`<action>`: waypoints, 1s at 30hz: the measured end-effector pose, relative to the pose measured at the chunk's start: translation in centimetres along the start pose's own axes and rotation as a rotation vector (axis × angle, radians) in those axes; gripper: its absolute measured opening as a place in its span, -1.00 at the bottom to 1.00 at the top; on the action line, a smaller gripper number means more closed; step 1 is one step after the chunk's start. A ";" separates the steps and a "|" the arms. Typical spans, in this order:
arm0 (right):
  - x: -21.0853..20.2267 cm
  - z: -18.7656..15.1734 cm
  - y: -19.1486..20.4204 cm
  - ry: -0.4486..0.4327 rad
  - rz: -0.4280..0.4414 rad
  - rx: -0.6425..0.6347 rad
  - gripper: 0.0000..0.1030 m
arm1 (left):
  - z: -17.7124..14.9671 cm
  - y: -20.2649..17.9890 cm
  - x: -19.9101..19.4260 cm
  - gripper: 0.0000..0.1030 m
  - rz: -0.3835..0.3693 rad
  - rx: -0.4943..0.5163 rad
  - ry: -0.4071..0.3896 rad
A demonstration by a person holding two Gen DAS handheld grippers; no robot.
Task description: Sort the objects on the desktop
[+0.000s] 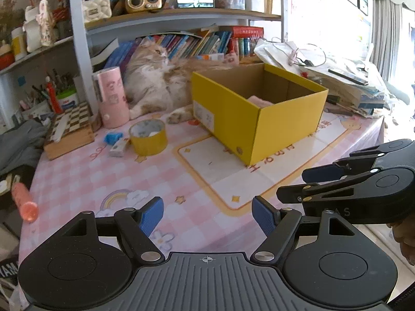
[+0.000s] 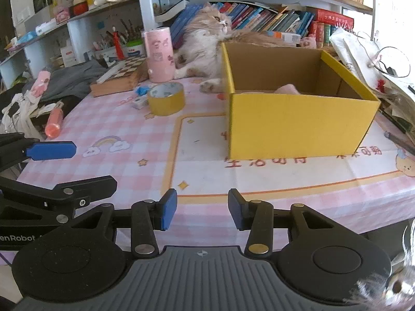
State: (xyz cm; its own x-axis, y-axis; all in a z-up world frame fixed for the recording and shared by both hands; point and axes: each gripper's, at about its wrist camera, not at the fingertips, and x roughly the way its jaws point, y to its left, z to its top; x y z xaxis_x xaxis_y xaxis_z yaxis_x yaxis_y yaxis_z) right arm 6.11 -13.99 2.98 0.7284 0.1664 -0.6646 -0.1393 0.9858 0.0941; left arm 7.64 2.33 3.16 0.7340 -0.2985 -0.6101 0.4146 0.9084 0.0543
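An open yellow box (image 1: 259, 127) (image 2: 298, 127) stands on the pink checked tablecloth, with a pink soft item (image 1: 260, 101) (image 2: 286, 88) inside it. A yellow tape roll (image 1: 148, 137) (image 2: 166, 99), a blue clip (image 1: 113, 138) (image 2: 143, 90) and a small white box (image 1: 118, 148) (image 2: 139, 103) lie left of the yellow box. An orange tube (image 1: 24, 202) (image 2: 54, 124) lies at the table's left edge. My left gripper (image 1: 207, 217) is open and empty above the near tablecloth. My right gripper (image 2: 202, 212) is open and empty, just right of the left one.
A long-haired cat (image 1: 160, 83) (image 2: 207, 46) lies behind the yellow box and tape. A pink cylinder (image 1: 111, 96) (image 2: 158, 54) and a chessboard box (image 1: 70, 132) (image 2: 119, 77) stand at the back left. Papers and cables (image 1: 337, 72) pile up at the right. Bookshelves rise behind.
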 end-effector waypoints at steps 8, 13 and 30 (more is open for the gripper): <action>0.5 -0.6 2.8 0.014 0.020 -0.008 -0.20 | -1.5 2.1 -1.5 0.50 0.023 -0.024 0.008; 0.6 -0.8 4.5 0.017 0.034 -0.035 -0.18 | -2.2 3.0 -2.2 0.50 0.040 -0.040 0.006; 1.3 -0.1 7.8 0.005 0.049 -0.106 -0.05 | -3.2 6.4 -3.5 0.51 0.104 -0.116 -0.013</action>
State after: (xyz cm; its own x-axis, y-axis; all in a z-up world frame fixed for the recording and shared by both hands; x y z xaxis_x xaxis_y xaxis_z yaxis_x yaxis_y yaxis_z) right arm 5.91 -6.07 2.73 0.7157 0.2140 -0.6648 -0.2452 0.9683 0.0477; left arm 5.95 10.13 3.12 0.7767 -0.2045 -0.5957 0.2720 0.9620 0.0243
